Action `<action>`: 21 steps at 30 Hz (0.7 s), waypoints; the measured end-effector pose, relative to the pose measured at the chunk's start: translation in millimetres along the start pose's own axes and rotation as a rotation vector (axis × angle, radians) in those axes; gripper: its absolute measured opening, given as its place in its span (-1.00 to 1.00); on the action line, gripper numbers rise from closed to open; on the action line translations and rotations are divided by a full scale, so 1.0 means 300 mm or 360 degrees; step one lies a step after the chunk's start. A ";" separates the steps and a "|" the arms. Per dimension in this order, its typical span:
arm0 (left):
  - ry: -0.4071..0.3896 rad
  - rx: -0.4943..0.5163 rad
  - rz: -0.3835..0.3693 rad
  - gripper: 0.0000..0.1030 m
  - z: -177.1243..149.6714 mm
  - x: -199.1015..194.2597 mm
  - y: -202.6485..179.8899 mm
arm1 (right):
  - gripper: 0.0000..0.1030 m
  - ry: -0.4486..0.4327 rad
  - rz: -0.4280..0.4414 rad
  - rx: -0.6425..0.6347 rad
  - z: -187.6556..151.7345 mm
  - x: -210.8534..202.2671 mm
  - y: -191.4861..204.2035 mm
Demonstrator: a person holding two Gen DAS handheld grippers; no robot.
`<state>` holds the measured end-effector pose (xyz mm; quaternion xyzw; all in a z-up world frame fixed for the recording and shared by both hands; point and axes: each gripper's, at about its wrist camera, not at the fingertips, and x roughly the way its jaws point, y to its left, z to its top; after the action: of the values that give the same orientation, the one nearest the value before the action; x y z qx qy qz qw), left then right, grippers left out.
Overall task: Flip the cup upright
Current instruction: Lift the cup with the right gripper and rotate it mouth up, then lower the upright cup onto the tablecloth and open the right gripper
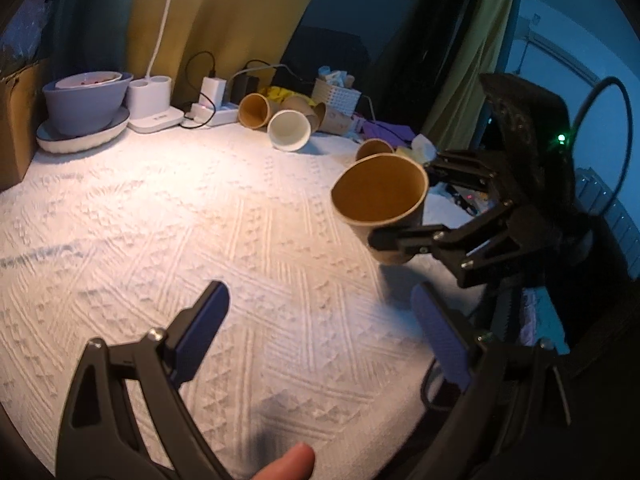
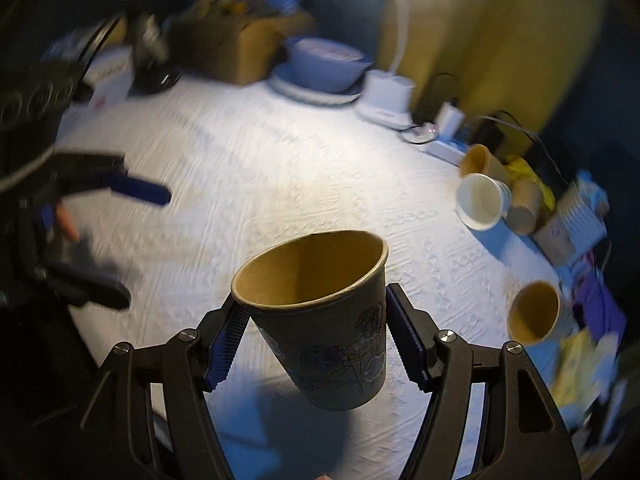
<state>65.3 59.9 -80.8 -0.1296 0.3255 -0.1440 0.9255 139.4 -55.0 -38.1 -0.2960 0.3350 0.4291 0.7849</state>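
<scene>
Brown paper cup (image 2: pixel 320 320) with drawn flowers, mouth up, tilted, above the cloth

Black hand-held gripper (image 2: pixel 316 344), blue ribbed pads (image 2: pixel 406 336)

Left wrist view: camera sits behind its own left gripper (image 1: pixel 320 328), above the white textured cloth (image 1: pixel 160 220), facing across it toward the yellow curtain (image 1: pixel 224 24) and the lamp base (image 1: pixel 154 102).

Right wrist view: camera sits behind the right gripper (image 2: pixel 316 340), very near the held cup (image 2: pixel 324 320), angled down over the same cloth (image 2: pixel 280 168).

Shared ground: both views take in the cloth, the grey bowl (image 1: pixel 86 100) (image 2: pixel 326 66), the lying cups (image 1: pixel 288 130) (image 2: pixel 482 200) and the held cup (image 1: pixel 382 200). Each view also shows the opposite gripper, (image 1: pixel 404 220) and (image 2: pixel 136 240).
</scene>
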 end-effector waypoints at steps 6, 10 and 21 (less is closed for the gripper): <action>-0.0013 0.0009 0.0069 0.82 0.011 0.036 -0.012 | 0.38 -0.0268 0.0009 0.0342 -0.046 -0.020 -0.053; -0.0040 0.0005 0.0092 0.82 0.018 0.043 -0.012 | 0.38 -0.0393 0.0058 0.0542 -0.083 -0.020 -0.070; -0.0126 -0.0094 0.0138 0.82 0.024 0.038 0.022 | 0.38 -0.0509 0.0106 0.0827 -0.133 0.034 -0.107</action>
<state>79.7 63.0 -84.1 -0.1482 0.2979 -0.0890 0.9388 160.7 -94.9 -64.4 -0.0028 0.3151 0.3956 0.8627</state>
